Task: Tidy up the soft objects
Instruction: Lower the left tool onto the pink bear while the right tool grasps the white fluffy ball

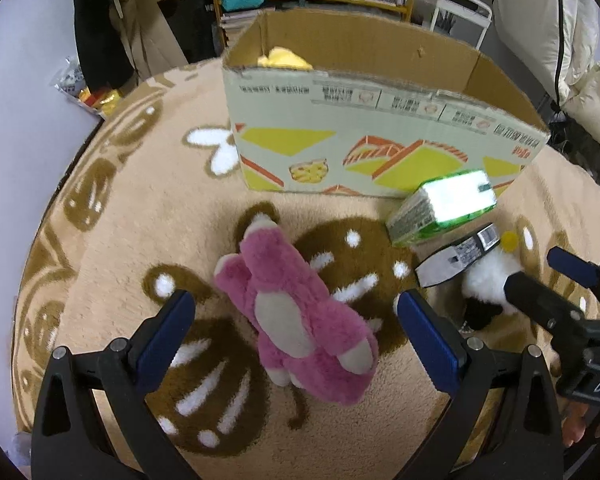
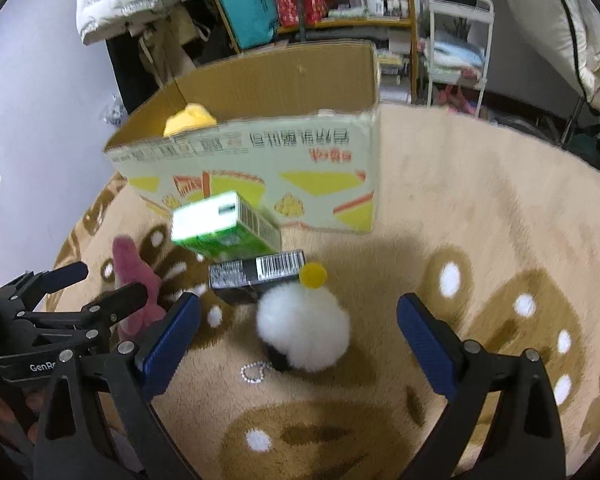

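A pink plush bear [image 1: 296, 316] lies on the rug between the open fingers of my left gripper [image 1: 296, 336], untouched by either pad. A white fluffy toy [image 2: 304, 328] with a yellow pompom and a bead chain rests on the rug, ahead of and between the fingers of my open right gripper [image 2: 300, 340]. The same white toy [image 1: 490, 284] shows at the right of the left wrist view, beside the right gripper [image 1: 556, 284]. The pink bear [image 2: 134, 280] is partly hidden behind the left gripper [image 2: 96, 284]. A cardboard box [image 1: 380, 148] stands beyond, with a yellow soft item [image 1: 284, 59] inside.
A green carton [image 1: 444, 208] and a black barcoded box [image 1: 460, 256] lie before the cardboard box [image 2: 260, 168]. The beige patterned rug [image 2: 480, 240] covers the floor. Shelves, jackets and a white rack stand behind. A purple wall runs along the left.
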`<state>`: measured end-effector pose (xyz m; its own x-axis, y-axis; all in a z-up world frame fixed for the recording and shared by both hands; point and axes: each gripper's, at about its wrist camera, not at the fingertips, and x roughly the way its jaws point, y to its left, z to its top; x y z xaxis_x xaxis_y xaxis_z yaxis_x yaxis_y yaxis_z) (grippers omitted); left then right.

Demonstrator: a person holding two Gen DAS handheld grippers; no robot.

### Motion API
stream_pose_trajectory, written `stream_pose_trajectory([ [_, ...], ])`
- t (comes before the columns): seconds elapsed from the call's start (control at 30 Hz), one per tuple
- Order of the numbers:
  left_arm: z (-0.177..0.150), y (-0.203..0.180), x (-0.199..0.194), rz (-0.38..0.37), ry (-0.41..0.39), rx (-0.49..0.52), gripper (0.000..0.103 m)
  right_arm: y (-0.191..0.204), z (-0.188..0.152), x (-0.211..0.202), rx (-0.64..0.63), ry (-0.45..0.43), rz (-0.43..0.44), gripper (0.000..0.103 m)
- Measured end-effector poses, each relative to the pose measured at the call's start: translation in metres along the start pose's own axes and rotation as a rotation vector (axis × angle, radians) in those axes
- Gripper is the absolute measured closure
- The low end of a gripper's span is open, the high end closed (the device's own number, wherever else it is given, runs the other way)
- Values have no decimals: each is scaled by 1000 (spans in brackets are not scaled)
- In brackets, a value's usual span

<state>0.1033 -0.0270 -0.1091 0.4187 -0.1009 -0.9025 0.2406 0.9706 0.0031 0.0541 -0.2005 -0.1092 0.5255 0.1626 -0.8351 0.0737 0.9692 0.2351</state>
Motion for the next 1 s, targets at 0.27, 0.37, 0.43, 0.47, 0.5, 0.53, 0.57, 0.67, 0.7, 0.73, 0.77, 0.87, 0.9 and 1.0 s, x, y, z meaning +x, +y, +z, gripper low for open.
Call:
stream_pose_trajectory([
  [0.27,1,0,20,-2,64,-4,3,-7,-2,19,27,74,-17,1],
  [0.37,1,-1,27,-17,86,-3,3,-10,-2,24,36,97,-31,1],
  [0.43,0,-2,34,-35,114,-5,3,-12,-2,27,40,108,-33,5],
  [0.47,0,-2,37,-41,125,-6,3,-12,-3,29,42,116,-31,8],
  [0.5,-1,-3,39,-42,130,-5,3,-13,-3,32,46,129,-25,11],
  [0.53,-1,-4,41,-41,136,-3,3,-14,-4,34,48,136,-20,12],
  [0.57,-1,-4,43,-38,140,-1,3,-14,-4,37,51,146,-12,16],
  [0.67,-1,-6,48,-30,155,7,5,-14,-4,41,38,156,-12,19],
  [0.7,-2,-6,49,-30,154,9,6,-13,-4,42,34,160,-11,21],
  [0.73,-2,-7,49,-31,151,11,8,-13,-4,44,32,163,-10,24],
  [0.77,-2,-7,49,-35,149,12,11,-13,-4,46,29,170,-12,32],
  [0.87,-3,-5,47,-15,140,5,18,-14,-5,52,21,184,-26,35],
  [0.9,-3,-5,46,-14,134,1,27,-14,-5,53,20,183,-28,35],
  [1.0,-5,-2,43,-22,131,-11,34,-13,-5,53,9,183,-40,35],
])
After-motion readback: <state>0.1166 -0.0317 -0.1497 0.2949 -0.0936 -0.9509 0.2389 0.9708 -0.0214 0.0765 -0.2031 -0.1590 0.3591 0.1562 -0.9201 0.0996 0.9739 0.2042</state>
